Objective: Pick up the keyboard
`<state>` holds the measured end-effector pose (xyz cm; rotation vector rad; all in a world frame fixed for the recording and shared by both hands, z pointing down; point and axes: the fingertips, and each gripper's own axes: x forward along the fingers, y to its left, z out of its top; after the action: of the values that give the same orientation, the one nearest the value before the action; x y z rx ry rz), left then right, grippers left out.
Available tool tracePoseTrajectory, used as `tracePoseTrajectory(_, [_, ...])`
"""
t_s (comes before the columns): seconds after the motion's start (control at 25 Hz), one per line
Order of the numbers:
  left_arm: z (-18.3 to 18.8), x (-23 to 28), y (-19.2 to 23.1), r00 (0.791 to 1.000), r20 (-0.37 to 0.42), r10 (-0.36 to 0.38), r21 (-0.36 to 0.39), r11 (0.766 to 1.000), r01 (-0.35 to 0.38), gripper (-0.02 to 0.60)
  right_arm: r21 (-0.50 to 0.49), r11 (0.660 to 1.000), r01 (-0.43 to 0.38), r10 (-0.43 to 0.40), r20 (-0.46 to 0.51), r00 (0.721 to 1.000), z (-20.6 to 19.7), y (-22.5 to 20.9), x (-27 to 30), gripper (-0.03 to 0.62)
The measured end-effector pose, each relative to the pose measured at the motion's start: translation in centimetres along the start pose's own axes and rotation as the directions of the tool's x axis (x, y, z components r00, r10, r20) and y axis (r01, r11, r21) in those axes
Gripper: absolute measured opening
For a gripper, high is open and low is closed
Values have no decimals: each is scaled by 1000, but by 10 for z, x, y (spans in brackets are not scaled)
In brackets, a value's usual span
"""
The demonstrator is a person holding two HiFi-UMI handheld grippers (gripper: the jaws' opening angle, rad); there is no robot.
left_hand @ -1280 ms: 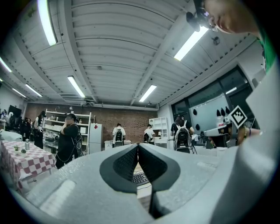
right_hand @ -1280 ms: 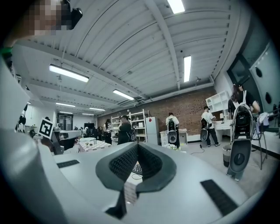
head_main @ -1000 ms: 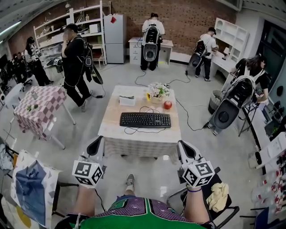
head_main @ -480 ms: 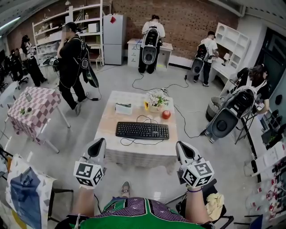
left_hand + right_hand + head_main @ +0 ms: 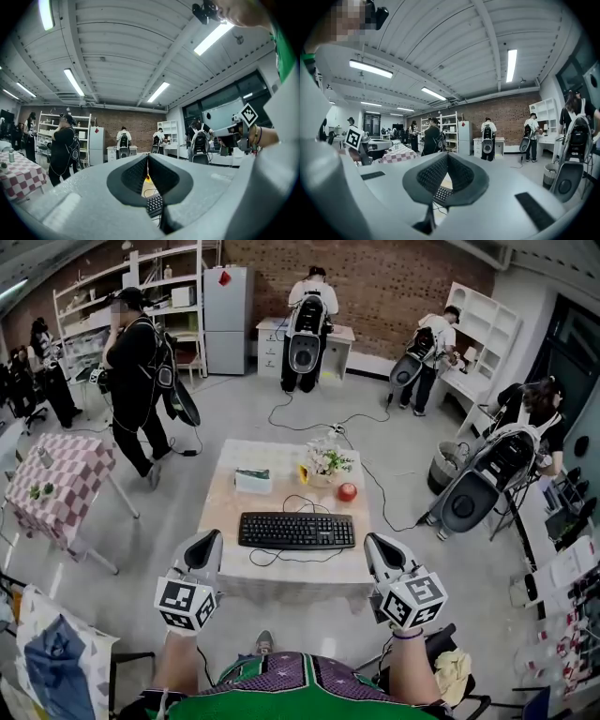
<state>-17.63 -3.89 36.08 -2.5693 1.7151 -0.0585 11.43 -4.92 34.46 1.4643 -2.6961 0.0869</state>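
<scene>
A black keyboard lies across the near half of a low table, its cable looping off the front edge. My left gripper hovers just short of the table's near left corner, jaws shut and empty. My right gripper hangs by the near right corner, also shut with nothing in it. Both point level toward the table. Through the left gripper view a strip of the keyboard shows below the closed pads. The right gripper view shows the keyboard under its closed pads.
On the table behind the keyboard stand a white tissue box, a flower pot and a red apple. A checkered table is at left, a grey bin and a person with a backpack rig at right. Cables trail on the floor.
I have walked toward the table: it and the keyboard now sit closer under both grippers. Both grippers stayed shut and level.
</scene>
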Motion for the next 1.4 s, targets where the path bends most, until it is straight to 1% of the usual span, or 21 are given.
tracePoseTrajectory(0.28, [-9,40,33,999,-22,-27,-10,1000,27,18,4,1000,29,-29,-26,999,-2,-11,44,0])
tracePoseTrajectory(0.48, [-17,66,58,998,-47,-33,-5,999,33,18,9,999,49,-49,-29,998,-2,-16,73,0])
tracePoseTrajectory(0.92, [-30,106,110,996,-42,-76,-19,997,75,18,5,996,92,-91,-38,995,-5,-13,133,0])
tracePoseTrajectory(1.12, [-42,116,128,996,-48,-81,-47,996,79,18,-4,992,126,-126,-53,991,-12,-13,147,0])
tracePoseTrajectory(1.4, [-55,122,140,996,-41,-84,-98,992,80,18,-24,974,223,-224,-53,973,-18,-29,159,0])
